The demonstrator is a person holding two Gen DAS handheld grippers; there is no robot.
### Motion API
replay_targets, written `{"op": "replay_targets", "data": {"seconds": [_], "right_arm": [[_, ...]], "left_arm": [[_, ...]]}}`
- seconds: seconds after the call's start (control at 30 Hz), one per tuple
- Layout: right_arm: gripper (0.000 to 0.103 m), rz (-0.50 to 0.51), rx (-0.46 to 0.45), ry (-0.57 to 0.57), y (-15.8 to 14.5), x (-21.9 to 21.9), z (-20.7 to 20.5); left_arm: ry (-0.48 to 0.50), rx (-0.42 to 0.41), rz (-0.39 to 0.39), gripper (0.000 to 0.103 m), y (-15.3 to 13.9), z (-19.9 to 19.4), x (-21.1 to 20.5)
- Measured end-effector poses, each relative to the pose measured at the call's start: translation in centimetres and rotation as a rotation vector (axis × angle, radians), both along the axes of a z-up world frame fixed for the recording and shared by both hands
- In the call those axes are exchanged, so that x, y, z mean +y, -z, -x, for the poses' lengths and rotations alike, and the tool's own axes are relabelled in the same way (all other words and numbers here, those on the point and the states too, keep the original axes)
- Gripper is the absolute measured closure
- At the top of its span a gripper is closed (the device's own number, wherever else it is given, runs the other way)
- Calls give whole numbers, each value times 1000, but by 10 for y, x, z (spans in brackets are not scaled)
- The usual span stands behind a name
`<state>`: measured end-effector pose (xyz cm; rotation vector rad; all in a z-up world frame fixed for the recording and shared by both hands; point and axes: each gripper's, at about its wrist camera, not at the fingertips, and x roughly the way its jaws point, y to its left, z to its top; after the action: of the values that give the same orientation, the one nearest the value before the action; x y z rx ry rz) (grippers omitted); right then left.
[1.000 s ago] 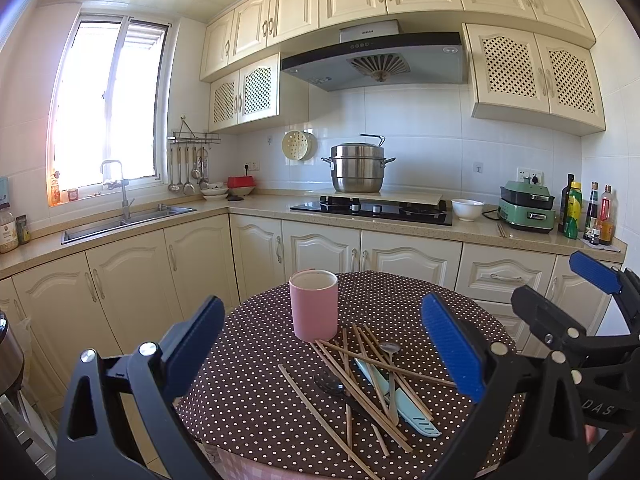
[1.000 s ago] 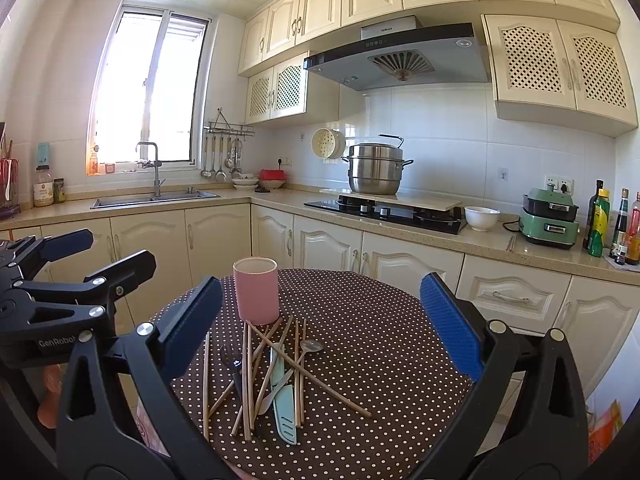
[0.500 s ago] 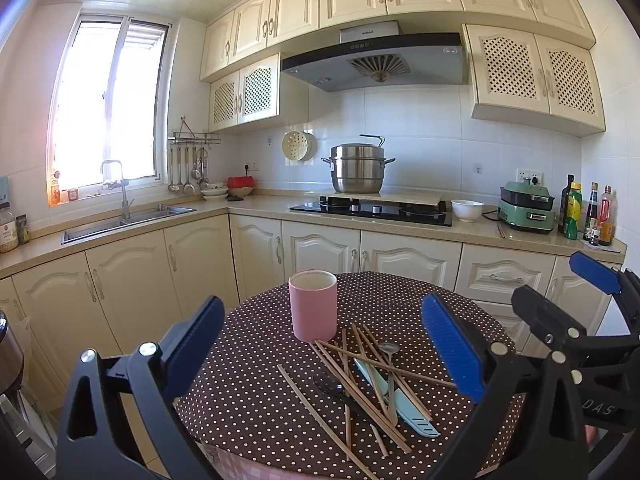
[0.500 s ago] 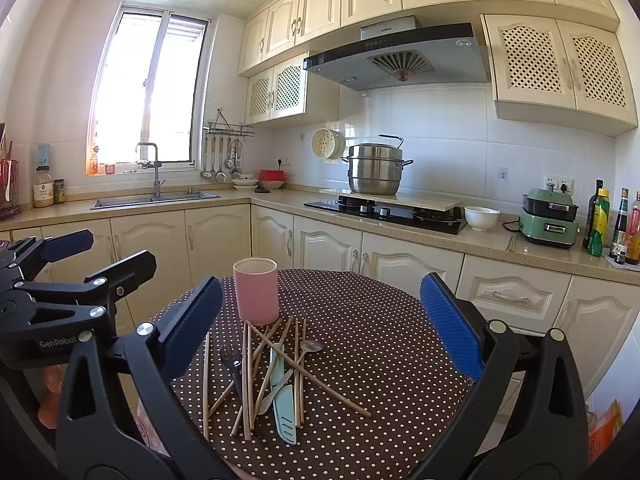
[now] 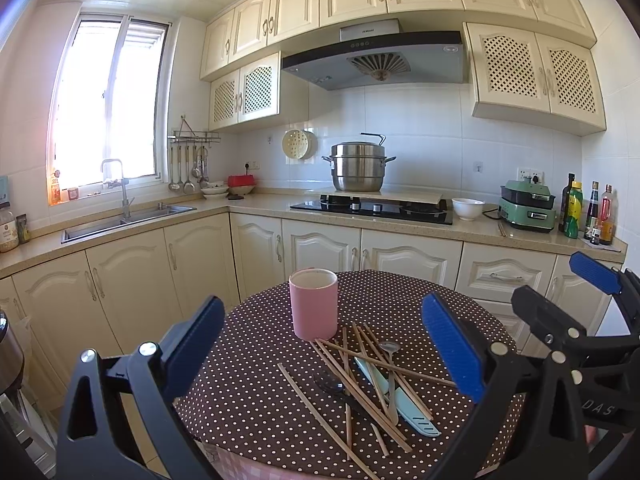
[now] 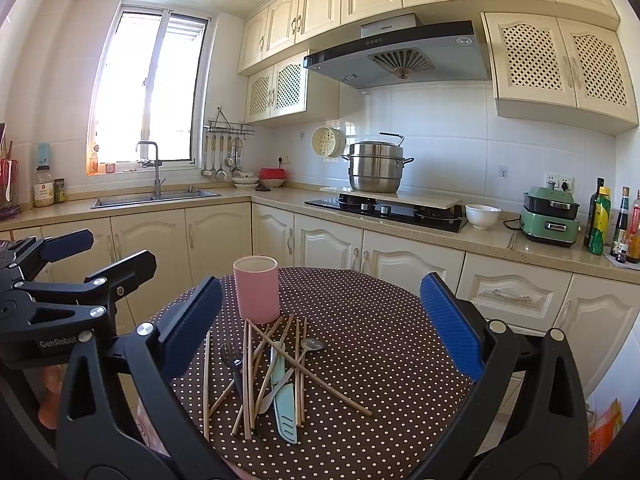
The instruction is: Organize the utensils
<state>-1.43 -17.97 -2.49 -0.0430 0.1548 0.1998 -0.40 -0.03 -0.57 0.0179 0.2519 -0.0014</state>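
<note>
A pink cup (image 5: 313, 304) (image 6: 256, 289) stands upright on a round table with a brown dotted cloth (image 5: 256, 392) (image 6: 380, 340). In front of it lies a loose pile: several wooden chopsticks (image 5: 362, 394) (image 6: 248, 380), a light blue knife (image 5: 404, 404) (image 6: 285, 404), a metal spoon (image 5: 389, 347) (image 6: 313, 345) and a dark utensil (image 5: 330, 386) (image 6: 231, 358). My left gripper (image 5: 324, 344) hangs open above the near table edge, holding nothing. My right gripper (image 6: 320, 324) is open too, empty, level with the pile. Each gripper shows at the edge of the other's view.
Cream cabinets and a counter run behind the table, with a sink (image 5: 128, 220) at left, a steel pot (image 5: 358, 168) on the hob, a white bowl (image 5: 467, 208), a green appliance (image 5: 528, 210) and bottles (image 5: 588, 216) at right.
</note>
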Motion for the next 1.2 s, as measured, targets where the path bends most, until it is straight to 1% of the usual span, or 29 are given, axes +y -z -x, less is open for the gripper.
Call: {"op": "replay_targets", "data": {"seconds": [0.6,0.87,1.03,1.2], "right_arm": [[6,8,10,-2,-1,4,-5],[6,13,25,0,3,5,-12],[6,25,46,6,9,7,-19],[6,77,66,13,21,14,-29]], "left_arm": [[-6,17,2,6,0,-6,3],[-14,29,-5,6,4,-12,3],[-23,62,-10,6,12,-21,2],[-57,131,-43,6,24,-38,1]]}}
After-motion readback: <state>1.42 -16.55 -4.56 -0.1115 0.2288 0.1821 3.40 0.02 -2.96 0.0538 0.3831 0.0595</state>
